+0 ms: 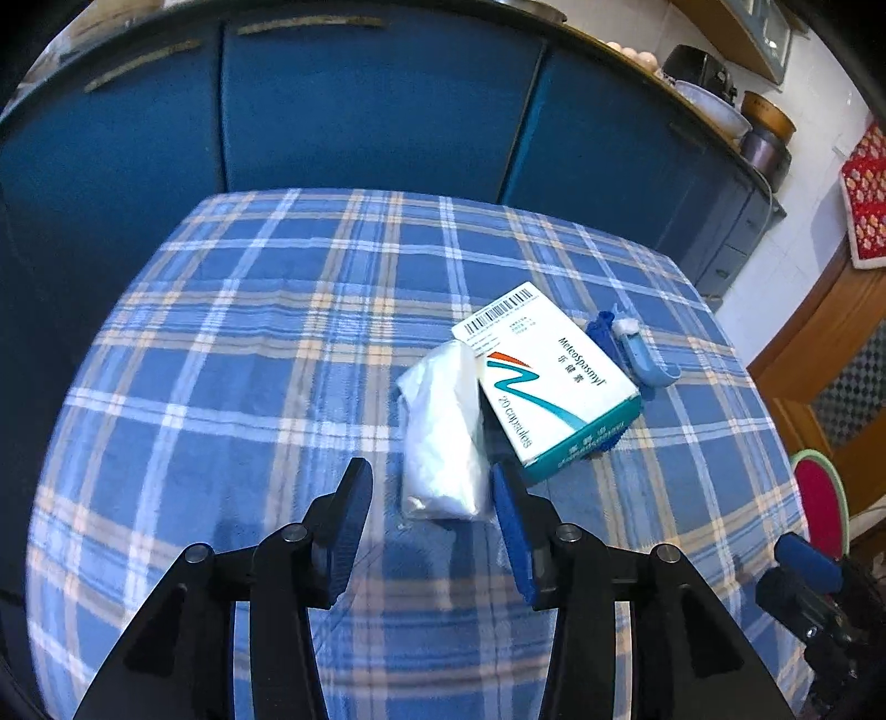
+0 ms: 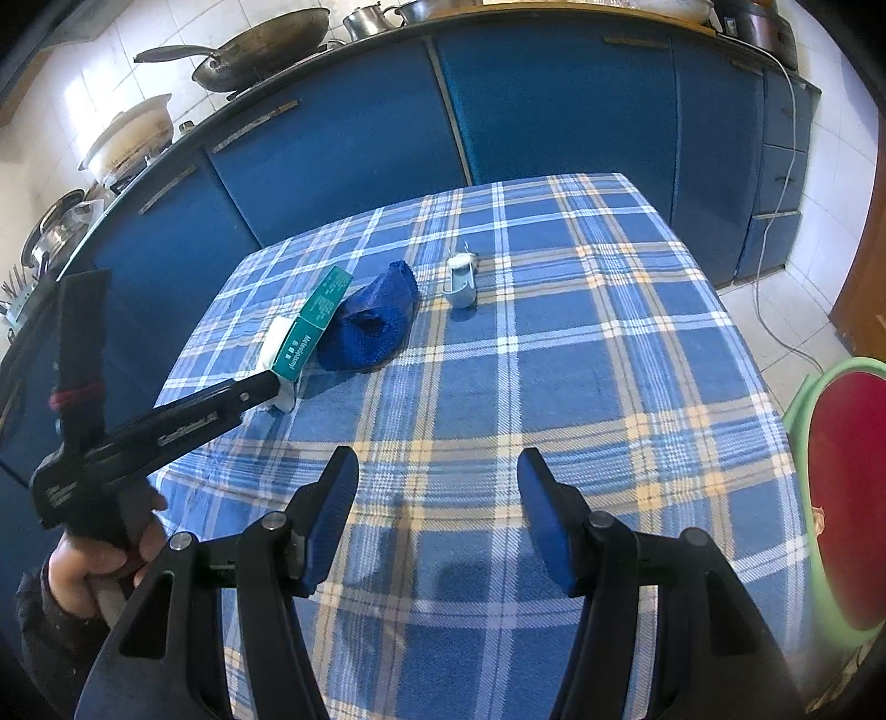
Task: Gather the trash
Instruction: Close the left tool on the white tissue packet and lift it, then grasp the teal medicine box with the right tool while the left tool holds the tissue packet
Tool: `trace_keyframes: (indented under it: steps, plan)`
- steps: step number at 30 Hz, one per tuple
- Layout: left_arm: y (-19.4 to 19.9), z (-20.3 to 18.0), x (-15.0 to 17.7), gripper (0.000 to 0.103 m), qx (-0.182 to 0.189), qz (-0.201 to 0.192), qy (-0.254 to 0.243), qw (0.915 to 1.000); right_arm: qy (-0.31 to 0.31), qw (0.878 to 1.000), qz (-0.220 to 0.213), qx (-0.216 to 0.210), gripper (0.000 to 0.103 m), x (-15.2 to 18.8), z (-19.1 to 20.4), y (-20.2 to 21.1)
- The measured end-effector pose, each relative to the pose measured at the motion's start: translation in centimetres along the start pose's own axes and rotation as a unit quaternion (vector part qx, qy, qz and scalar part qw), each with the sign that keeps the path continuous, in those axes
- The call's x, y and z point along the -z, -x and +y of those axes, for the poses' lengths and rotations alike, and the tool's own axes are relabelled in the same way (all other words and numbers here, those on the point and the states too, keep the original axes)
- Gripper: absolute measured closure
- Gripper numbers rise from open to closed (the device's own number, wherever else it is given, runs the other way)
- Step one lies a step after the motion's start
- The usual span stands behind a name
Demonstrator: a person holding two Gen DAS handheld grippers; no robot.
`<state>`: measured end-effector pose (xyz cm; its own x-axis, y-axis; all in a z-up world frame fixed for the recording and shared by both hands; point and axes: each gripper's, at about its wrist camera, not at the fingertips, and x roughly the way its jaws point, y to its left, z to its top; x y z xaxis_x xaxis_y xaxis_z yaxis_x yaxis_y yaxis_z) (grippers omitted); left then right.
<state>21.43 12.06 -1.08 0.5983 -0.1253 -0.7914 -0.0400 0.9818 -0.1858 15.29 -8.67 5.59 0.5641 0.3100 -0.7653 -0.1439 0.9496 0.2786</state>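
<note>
Home kitchen: wok (image 2: 260,47), pots (image 2: 365,19), blue cabinets (image 2: 554,105).

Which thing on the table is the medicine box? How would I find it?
Look at the table with the blue checked cloth. Near the middle lies a small cluster of trash, and the medicine box is the flat white carton with teal edges, a barcode and a teal zigzag. Beside it are a crumpled clear plastic bag and blue bits, but only the box has printed writing.

Cool, bluish daylight, fairly bright on my feeds. Soft shadows fall on the plaid tablecloth (image 1: 277,343) just ahead of each gripper's fingers. Heavy fisheye bending: cabinets (image 2: 554,105) behind the tablecloth curve, corners go black. Wall tiles (image 2: 83,94) left of the cabinets glare white. Focus is sharp centrally, softer toward the rims.
</note>
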Motion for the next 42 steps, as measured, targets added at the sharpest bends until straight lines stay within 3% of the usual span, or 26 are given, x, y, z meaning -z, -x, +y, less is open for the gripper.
trace_keyframes:
  steps: [1,2,3,23,31,40,42]
  plan:
    - [-0.3,0.0,0.0,0.059,-0.001,0.003,0.0,1.0,0.0,1.0,0.0,0.0,0.041,0.0,0.0,0.0]
    - [-0.4,0.0,0.1,0.069,0.004,0.003,0.0,1.0,-0.001,1.0,0.001,0.001,0.041,0.0,-0.1,-0.1]
    - [-0.3,0.1,0.1,0.071,0.01,0.001,0.001,1.0,-0.001,1.0,0.002,0.002,0.041,0.0,-0.1,-0.1]
    - [3.7,5.2,2.2,0.072,-0.02,-0.02,0.055,0.9981,0.016,0.999,0.01,-0.028,0.041,-1.3,4.2,-3.3]
    - [3.3,6.5,2.2,0.072,-0.041,-0.021,0.069,0.9965,0.006,0.999,0.003,-0.043,0.041,-2.5,6.9,-6.0]
    - [2.8,6.6,2.3,0.072,-0.041,-0.019,0.072,0.9964,-0.018,0.999,0.005,-0.044,0.042,-3.7,7.7,-9.0]
    - [2.8,6.7,2.3,0.072,-0.039,-0.019,0.072,0.9964,-0.024,0.999,0.011,-0.048,0.048,-3.9,7.5,-9.6]
